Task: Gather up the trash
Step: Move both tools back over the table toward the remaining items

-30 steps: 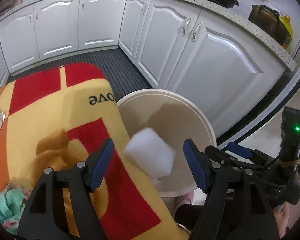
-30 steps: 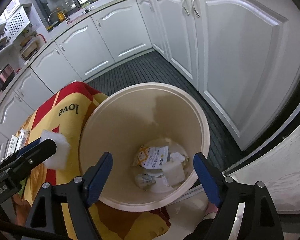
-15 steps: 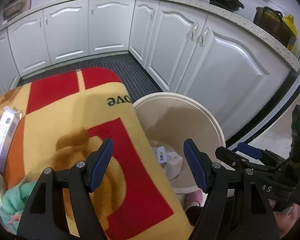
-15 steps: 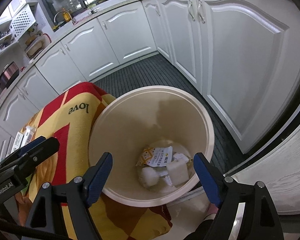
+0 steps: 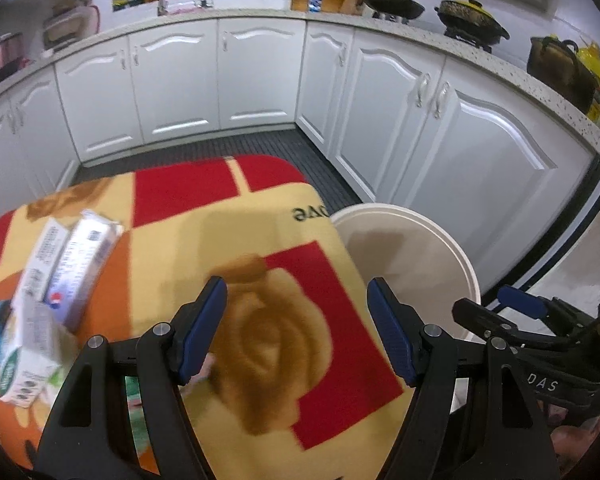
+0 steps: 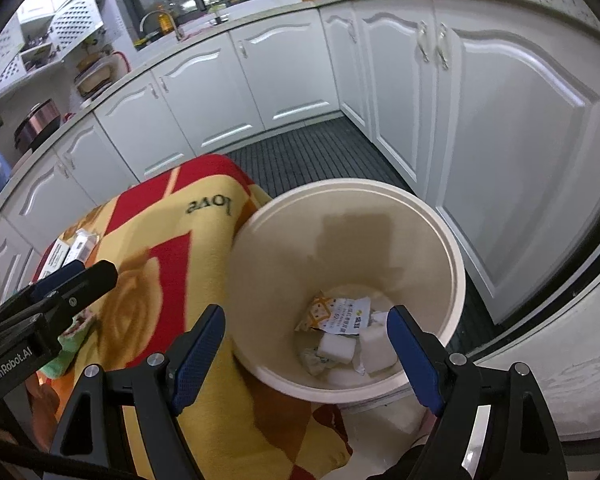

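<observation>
Cartons (image 5: 66, 268) of trash lie on the blanket (image 5: 260, 280) on the far side from the bin (image 6: 348, 280), long axes pointing away from us, nearer our left tongs (image 5: 296, 332), which, like the right tongs (image 6: 306, 356), gape empty.

A soft blanket (image 5: 204, 240) in yellow, red and orange covers the low surface. On it, far from the round cream plastic bin (image 6: 452, 264), lie two long white cardboard boxes (image 5: 70, 264) side by side, and nearer a small white-and-green carton (image 5: 24, 364). A green cloth (image 6: 66, 350) lies there too. The bin stands on the pale floor (image 6: 384, 420), touching the blanket's edge.
</observation>
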The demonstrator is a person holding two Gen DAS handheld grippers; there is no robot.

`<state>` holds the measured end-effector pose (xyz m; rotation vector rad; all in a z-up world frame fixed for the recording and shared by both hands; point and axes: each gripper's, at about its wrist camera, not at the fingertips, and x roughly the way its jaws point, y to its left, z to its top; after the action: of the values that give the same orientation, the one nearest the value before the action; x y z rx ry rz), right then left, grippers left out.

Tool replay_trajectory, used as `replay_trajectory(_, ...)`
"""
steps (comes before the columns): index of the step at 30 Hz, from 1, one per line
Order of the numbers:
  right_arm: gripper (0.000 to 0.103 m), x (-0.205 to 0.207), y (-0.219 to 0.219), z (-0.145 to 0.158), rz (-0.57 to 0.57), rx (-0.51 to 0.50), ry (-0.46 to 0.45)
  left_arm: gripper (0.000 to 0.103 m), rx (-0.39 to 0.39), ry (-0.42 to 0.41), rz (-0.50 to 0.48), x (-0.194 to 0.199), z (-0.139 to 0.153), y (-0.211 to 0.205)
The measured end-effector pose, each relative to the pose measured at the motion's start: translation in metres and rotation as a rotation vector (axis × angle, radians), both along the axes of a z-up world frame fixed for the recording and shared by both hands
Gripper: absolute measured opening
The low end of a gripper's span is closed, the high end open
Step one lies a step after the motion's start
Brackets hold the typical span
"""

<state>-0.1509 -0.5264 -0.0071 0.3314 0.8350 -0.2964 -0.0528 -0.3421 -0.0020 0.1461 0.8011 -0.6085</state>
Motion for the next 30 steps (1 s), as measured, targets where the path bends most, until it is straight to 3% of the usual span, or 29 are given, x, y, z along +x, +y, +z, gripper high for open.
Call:
replay_trajectory(19, 0.087, 0.013, 0.078, 0.035, 0.153, -0.075, -0.076, 0.072, 0.016, -0.072, 0.181, -0.001, 0.022, 0.095)
replay_trajectory(30, 0.087, 0.028, 0.128, 0.036, 0.276, -0.071, -0.066, 0.072, 0.018, -0.034, 0.293, 0.001, 0.024, 0.176)
